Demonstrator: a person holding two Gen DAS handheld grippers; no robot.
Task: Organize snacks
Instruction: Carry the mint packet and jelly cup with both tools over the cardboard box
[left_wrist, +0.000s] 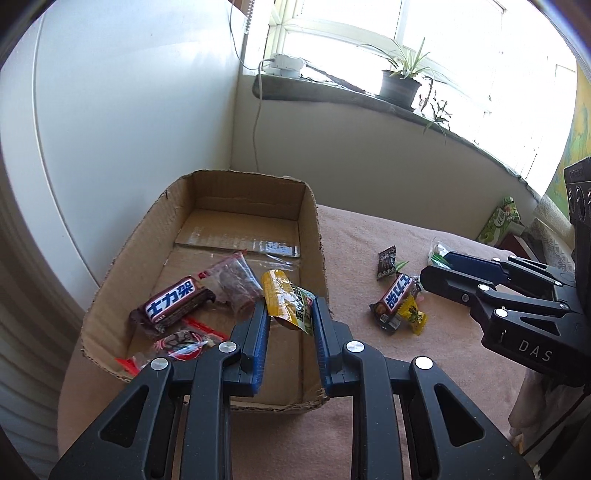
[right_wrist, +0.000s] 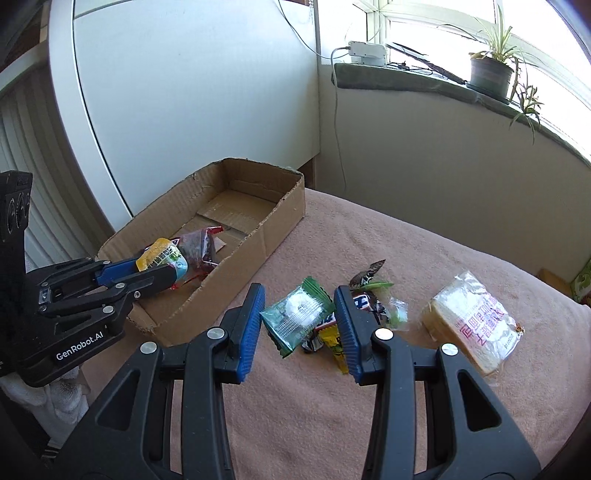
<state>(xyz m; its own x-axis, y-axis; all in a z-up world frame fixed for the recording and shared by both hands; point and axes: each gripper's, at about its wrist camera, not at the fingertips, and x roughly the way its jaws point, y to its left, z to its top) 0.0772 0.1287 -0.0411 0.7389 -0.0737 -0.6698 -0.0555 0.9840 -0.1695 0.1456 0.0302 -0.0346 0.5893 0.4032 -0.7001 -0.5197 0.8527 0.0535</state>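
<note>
Over the open brown cardboard box (left_wrist: 207, 266) at the left, your left gripper (left_wrist: 290, 314) is clamped on a yellow-and-green foil snack packet (left_wrist: 286, 301), hanging above the box floor. You are at the drop step: next you part those jaws and let the packet fall among what lies inside. I count three things in there: one brown chocolate bar with white lettering (left_wrist: 171, 304), one clear bag of dark dried fruit (left_wrist: 236, 284) and one red-trimmed clear packet (left_wrist: 181, 341), though the fingers may hide more.

Further right, above the pink cloth-covered table (right_wrist: 369, 236), your right gripper (right_wrist: 299, 317) is closed on a green square wrapped biscuit (right_wrist: 297, 317), lifted and needing carrying leftward to the box. Beneath it lie one more chocolate bar (left_wrist: 397, 299), one small yellow sachet (left_wrist: 413, 315) and one dark zigzag-edged candy wrapper (left_wrist: 386, 262). At the far right rests one clear-wrapped slice of bread (right_wrist: 471, 325).
</note>
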